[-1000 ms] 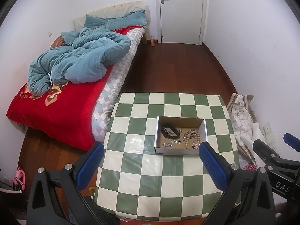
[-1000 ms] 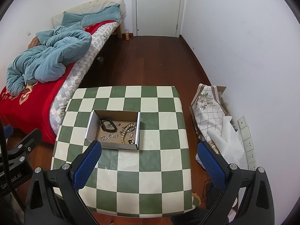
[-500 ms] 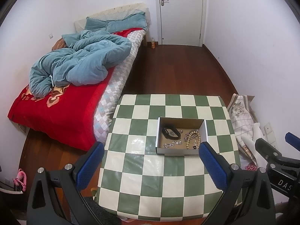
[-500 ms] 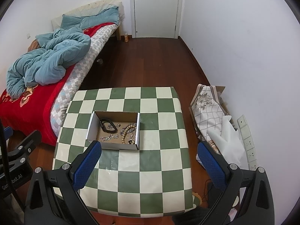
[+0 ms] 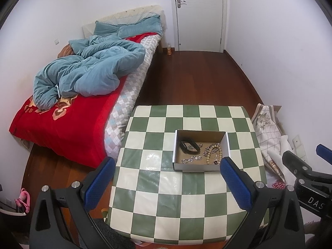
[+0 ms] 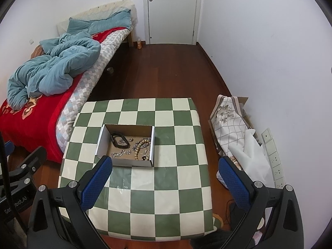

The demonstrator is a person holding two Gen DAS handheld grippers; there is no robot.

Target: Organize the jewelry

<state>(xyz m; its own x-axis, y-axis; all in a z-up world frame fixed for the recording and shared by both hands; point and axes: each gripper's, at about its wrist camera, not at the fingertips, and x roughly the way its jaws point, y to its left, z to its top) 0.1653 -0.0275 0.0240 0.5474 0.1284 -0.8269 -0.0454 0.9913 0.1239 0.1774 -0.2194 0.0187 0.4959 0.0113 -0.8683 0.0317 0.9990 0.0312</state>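
A shallow cardboard box [image 5: 200,169] [image 6: 126,161] sits on the green-and-white checkered table [image 5: 166,197] [image 6: 157,197]. In it lie a black band [image 5: 187,147] [image 6: 119,140], a silver chain [image 5: 189,159] [image 6: 120,153] and a wooden bead bracelet [image 5: 213,151] [image 6: 142,145]. My left gripper [image 5: 166,176] is open and empty, high above the table's near side. My right gripper [image 6: 164,174] is open and empty, also high above the near side. The right gripper also shows at the right edge of the left wrist view [image 5: 307,172].
A bed [image 5: 68,128] with a red cover and blue quilt [image 5: 87,72] stands left of the table. A patterned cloth and white bag [image 6: 234,132] lie on the floor at the right by the wall. A white door [image 6: 172,10] is at the far end. Dark wood floor lies beyond the table.
Both grippers have drawn back and up a little, so the table and box look slightly lower and smaller. The jewelry has not moved.
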